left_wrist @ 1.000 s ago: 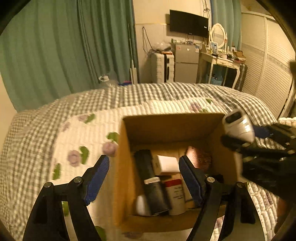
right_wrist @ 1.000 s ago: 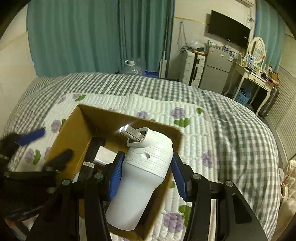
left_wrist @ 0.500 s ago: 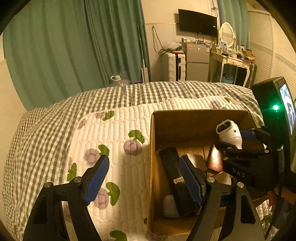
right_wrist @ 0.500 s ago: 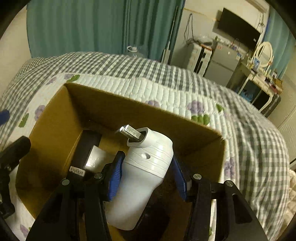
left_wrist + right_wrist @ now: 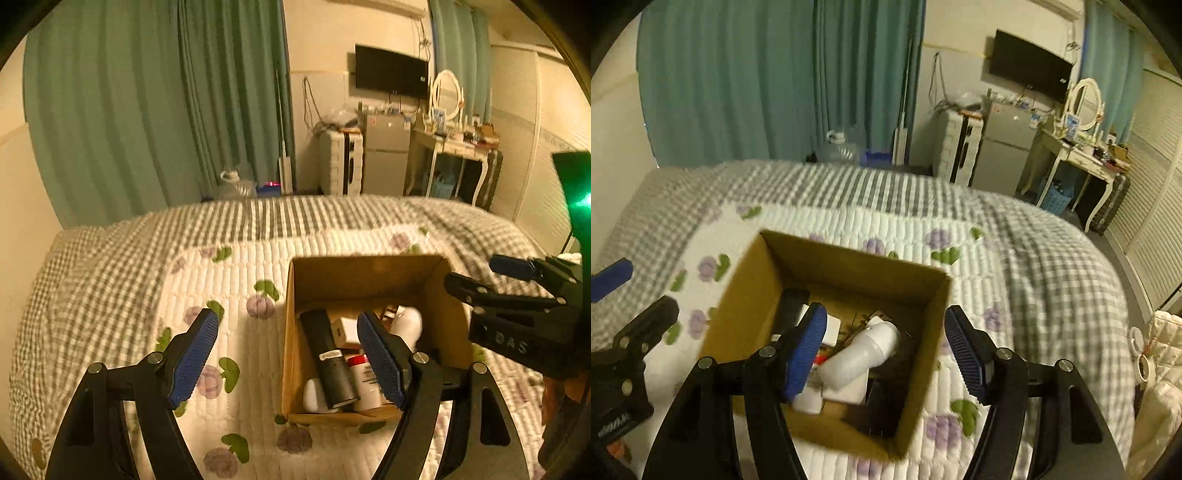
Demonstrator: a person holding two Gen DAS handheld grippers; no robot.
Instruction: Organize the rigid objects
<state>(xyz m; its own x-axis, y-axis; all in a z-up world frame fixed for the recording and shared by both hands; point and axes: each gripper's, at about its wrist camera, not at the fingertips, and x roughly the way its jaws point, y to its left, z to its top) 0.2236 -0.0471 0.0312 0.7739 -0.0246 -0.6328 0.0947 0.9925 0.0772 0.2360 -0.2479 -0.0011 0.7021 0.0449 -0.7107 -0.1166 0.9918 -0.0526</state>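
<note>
- While the right gripper (image 5: pixel 884 350) hangs above the cardboard box (image 5: pixel 849 266), its jaws have just been opening, and the white bottle (image 5: pixel 864 356) they carried now lies loose inside the box, below and between the blue pads, touching neither.
- That bottle rests tilted on its side, its neck end pointing up and away, across a white carton (image 5: pixel 849 391) and other small things.
- By the look of it, it is hard, smooth plastic: stiff, probably light, and a bit slippery on its rounded body. If it needed shifting, I would take it across the straight middle of the barrel, not at the tapering neck.
- From the left wrist view the bottle's (image 5: pixel 406 325) white end peeks out just behind the left gripper's own right pad, in the far right part of the box (image 5: pixel 365 269).
- A long black item (image 5: pixel 328 365) lies along the box's left side, with a red-capped tube (image 5: pixel 364 373) beside it.
- Hovering nearer the box's near left corner, the left gripper (image 5: pixel 286 354) stands wide with nothing between its pads.
- Everything sits on a quilted flowered blanket (image 5: pixel 229 280) spread over the bed.
</note>
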